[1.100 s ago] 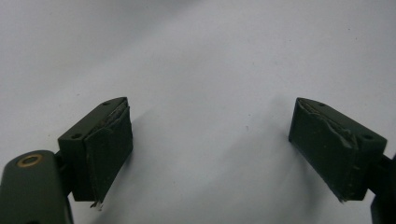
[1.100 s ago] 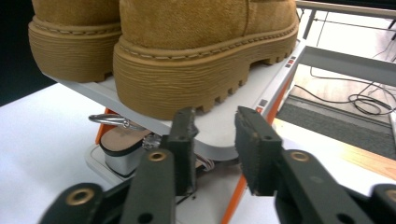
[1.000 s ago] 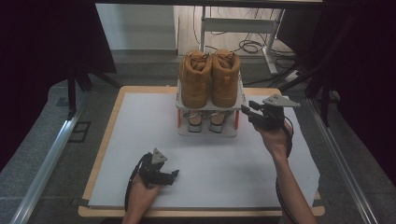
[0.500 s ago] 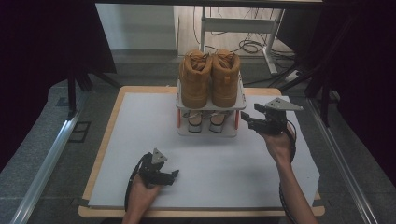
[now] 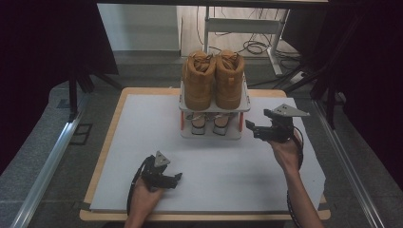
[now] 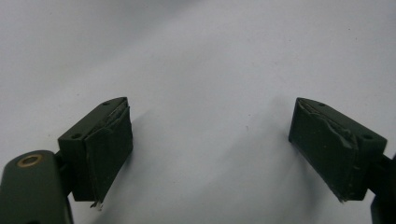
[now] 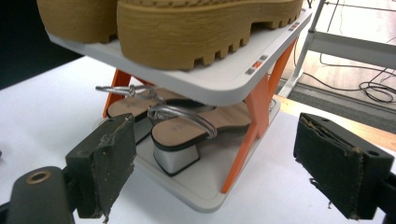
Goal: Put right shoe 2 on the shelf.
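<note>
Two-tier shoe rack [image 5: 215, 108] at the table's [image 5: 142, 142] far middle, boots [image 5: 214, 80] side by side on its top shelf, heeled sandals [image 5: 209, 124] on the lower shelf beneath, right gripper [image 5: 259, 129] just right of the rack, left gripper [image 5: 173, 180] near the front edge, well apart.

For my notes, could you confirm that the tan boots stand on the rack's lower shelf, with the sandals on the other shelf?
Not quite: the tan boots stand on the upper shelf of the rack; the sandals sit on the lower one, as the right gripper view shows.
</note>
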A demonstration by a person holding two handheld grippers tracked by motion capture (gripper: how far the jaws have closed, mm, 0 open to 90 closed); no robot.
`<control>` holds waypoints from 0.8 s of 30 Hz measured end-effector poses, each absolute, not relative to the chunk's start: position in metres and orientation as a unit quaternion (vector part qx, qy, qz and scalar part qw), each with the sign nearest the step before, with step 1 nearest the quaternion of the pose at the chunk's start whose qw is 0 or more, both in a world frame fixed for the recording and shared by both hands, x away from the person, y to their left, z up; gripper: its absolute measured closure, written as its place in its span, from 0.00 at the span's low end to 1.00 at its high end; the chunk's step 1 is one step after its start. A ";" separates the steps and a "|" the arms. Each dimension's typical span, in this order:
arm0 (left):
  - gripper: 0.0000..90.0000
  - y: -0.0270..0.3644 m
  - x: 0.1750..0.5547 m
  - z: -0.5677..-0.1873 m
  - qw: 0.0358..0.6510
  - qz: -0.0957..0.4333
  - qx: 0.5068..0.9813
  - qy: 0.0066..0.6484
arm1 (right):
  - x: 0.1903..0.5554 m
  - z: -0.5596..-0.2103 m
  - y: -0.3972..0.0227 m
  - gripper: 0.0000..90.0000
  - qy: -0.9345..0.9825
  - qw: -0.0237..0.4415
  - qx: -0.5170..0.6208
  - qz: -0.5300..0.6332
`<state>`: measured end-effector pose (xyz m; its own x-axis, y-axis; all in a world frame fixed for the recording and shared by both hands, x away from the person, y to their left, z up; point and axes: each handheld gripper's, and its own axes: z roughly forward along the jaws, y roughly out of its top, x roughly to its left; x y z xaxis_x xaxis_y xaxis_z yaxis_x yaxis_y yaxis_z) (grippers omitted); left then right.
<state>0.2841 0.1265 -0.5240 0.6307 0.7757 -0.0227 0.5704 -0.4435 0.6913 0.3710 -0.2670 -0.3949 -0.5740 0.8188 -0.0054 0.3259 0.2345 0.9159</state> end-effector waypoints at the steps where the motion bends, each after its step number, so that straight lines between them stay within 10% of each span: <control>1: 0.15 0.127 0.284 -0.524 0.341 0.150 0.836 0.402 | 0.370 -0.396 -0.267 0.13 0.744 0.255 0.385 0.483; 24: 0.15 0.126 0.284 -0.524 0.341 0.151 0.836 0.403 | 0.352 -0.420 -0.280 0.00 0.775 0.259 0.379 0.435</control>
